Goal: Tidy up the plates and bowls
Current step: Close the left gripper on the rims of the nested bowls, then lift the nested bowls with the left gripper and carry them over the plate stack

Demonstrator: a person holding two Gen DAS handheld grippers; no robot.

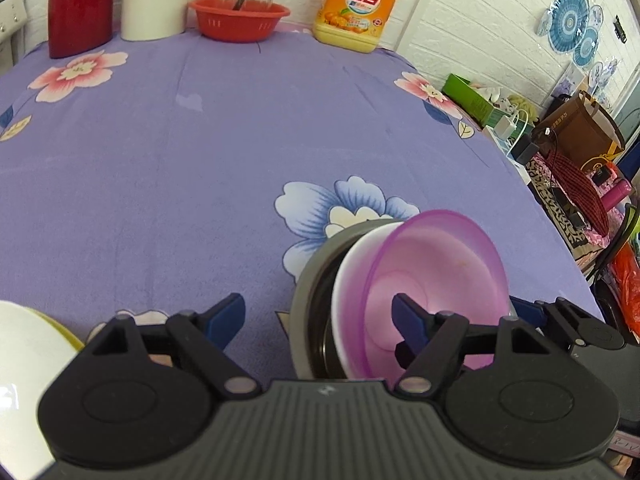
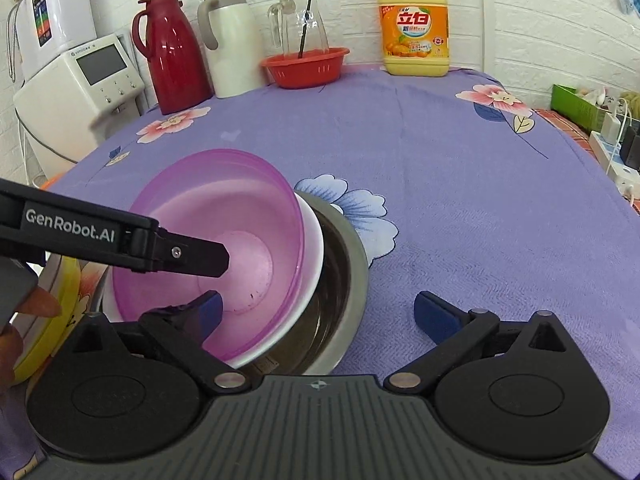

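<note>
A translucent purple bowl [image 1: 440, 264] [image 2: 208, 208] sits tilted inside a white bowl [image 1: 348, 272] [image 2: 312, 248], and both rest in a steel bowl [image 1: 308, 292] [image 2: 344, 280] on the purple flowered tablecloth [image 1: 200, 160]. My left gripper [image 1: 318, 316] is open wide. Its right finger reaches into the purple bowl and its left finger hangs over the cloth; one of the left fingers [image 2: 200, 254] shows inside the bowl. My right gripper [image 2: 320, 306] is open too, straddling the stack's rim with one pad in the purple bowl and the other outside the steel bowl. No pad presses on anything.
A white dish on a yellow plate [image 1: 24, 360] [image 2: 60, 320] lies beside the stack, with a person's fingers near it. A red flask [image 2: 172, 64], white flask [image 2: 232, 48], red basket with glass jug [image 2: 304, 64] and yellow detergent bottle [image 2: 416, 32] line the back. The table's right edge borders clutter [image 1: 568, 152].
</note>
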